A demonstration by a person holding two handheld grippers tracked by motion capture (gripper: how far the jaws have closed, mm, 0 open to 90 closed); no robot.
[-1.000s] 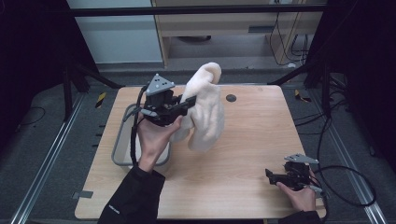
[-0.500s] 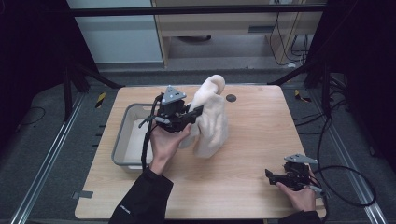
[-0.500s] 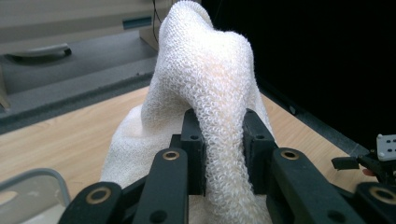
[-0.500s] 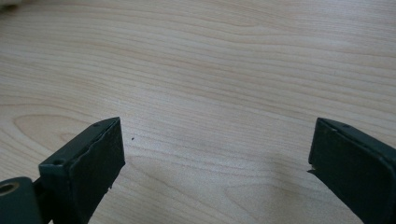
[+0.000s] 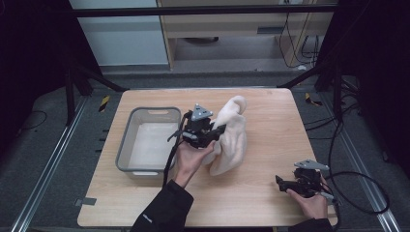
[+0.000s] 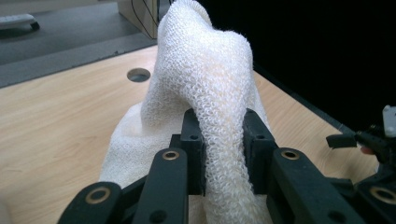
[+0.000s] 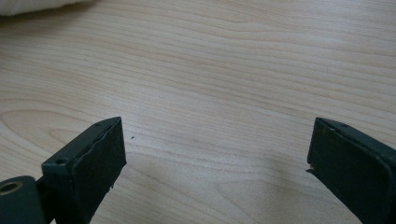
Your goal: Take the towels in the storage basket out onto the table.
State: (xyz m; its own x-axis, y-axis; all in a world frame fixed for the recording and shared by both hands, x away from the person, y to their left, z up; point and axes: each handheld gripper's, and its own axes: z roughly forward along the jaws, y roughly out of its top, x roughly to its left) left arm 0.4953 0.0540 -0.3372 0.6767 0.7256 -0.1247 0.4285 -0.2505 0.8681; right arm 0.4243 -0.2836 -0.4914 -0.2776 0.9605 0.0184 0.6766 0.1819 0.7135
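The left claw (image 5: 218, 130) is pinching a fold of the white towel (image 5: 231, 137); in the left gripper view the knitted cloth (image 6: 205, 93) is squeezed tight between the two black jaws, bunched into a ridge that rises above them. The towel stands in a loose heap just right of the grey tub (image 5: 126, 145), its lower end resting on the worktop (image 5: 270, 125) and its upper end peaking above the claw. The right claw (image 5: 286, 183) sits well to the right of the tub, near the front edge of the worktop, low over the wood. In the right gripper view its jaws are spread wide with nothing between them (image 7: 217, 158), only bare wood below.

The step in hand looks like carrying the towel toward the tub, which appears empty. To do it well, the person should keep the pinch firm, since the grip holds only one fold and most of the cloth hangs free. The heap should be lifted high enough that its trailing end clears the near wall of the tub rather than dragging over the rim, which could tug the fold out of the jaws or push the tub along. Once the bulk of the cloth hangs over the tub's floor, lowering it before letting go should keep the ends from draping outside. The idle right claw could steady the tub or tuck in a stray corner.
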